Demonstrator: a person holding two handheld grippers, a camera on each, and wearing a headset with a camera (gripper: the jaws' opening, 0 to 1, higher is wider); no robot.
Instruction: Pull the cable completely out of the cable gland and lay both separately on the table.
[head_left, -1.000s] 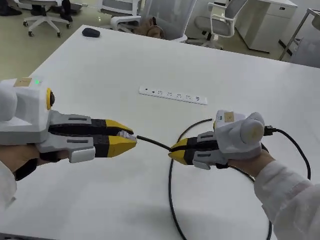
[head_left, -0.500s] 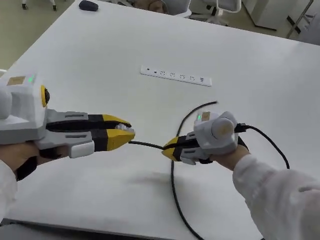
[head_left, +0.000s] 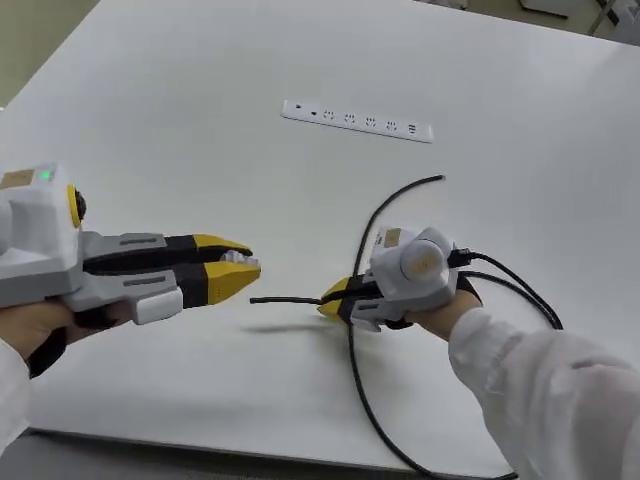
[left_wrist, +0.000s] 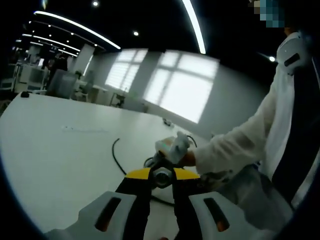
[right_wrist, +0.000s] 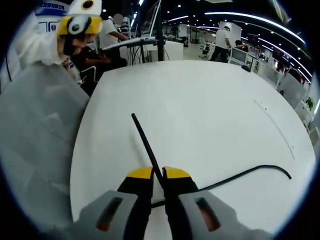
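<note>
On the white counter (head_left: 180, 90), on the person's side of the power strip (head_left: 357, 121), the black cable (head_left: 285, 299) lay in loose loops, light and limp. Its short end jutted free from the right tool (head_left: 328, 298), whose jaws were clamped on it. Left of that strip and nearer the person, the left tool (head_left: 252, 268) was pinched on the small cable gland (left_wrist: 162, 176), apart from the cable's end; it looked hard, smooth and apt to roll, so best gripped across its body, and the cable close to its end, where it would sag least.
</note>
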